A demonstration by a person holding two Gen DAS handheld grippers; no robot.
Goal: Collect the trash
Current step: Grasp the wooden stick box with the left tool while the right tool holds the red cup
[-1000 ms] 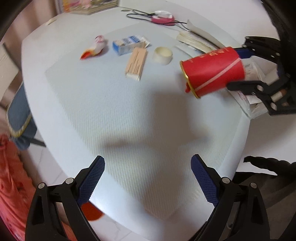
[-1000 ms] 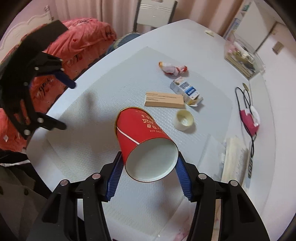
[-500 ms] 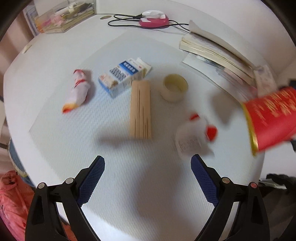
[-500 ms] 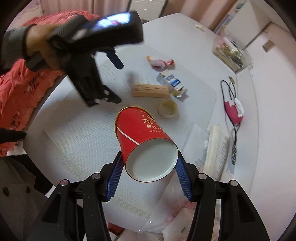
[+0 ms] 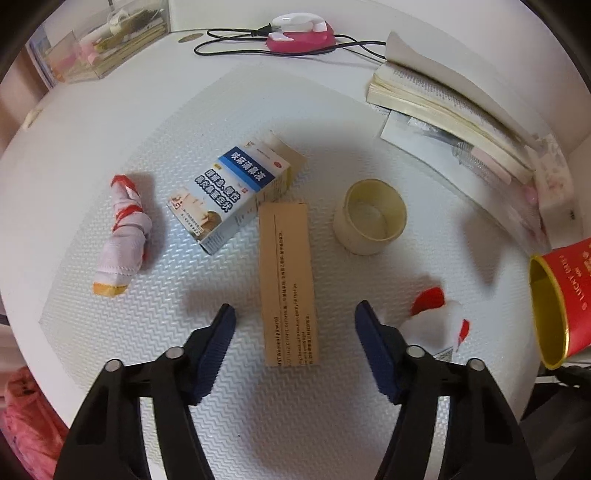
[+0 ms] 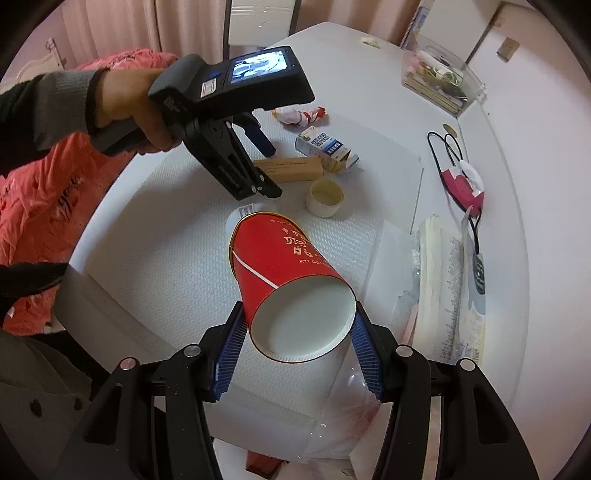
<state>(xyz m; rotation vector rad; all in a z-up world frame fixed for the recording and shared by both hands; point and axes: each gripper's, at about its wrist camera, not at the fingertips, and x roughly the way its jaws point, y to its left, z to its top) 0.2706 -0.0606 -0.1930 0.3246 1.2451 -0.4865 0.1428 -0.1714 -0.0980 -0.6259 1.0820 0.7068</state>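
L gripper (image 5: pixel 293 319): spread wide, holding nothing; lower centre of left wrist view, fingers either side of near end of the tan box (image 5: pixel 286 280), not touching it
R gripper (image 6: pixel 297 341): clenched on the red cup (image 6: pixel 286 277) near its base; cup tipped on its side, mouth facing away toward centre of frame, off the mat
Trash on mat (image 5: pixel 110 295): tan box centre; blue carton (image 5: pixel 236 192) just above-left, touching box's far corner; twisted wrapper (image 5: pixel 123 229) at left; cream tape roll (image 5: pixel 369 216) right of centre; crumpled white-red wrapper (image 5: pixel 437 321) lower right, beside L gripper's right finger
Not trash, prob: open book (image 5: pixel 443 96) upper right, pink charger (image 5: pixel 301 31) top
Likely step: L closing on tan box, cup as bin
Risk 1: box is long & grip is at its end, so it may pivot or droop
Risk 2: box looks longer than cup is deep, so it could tip back out
Risk 3: right finger may snag crumpled wrapper, drag it off the edge
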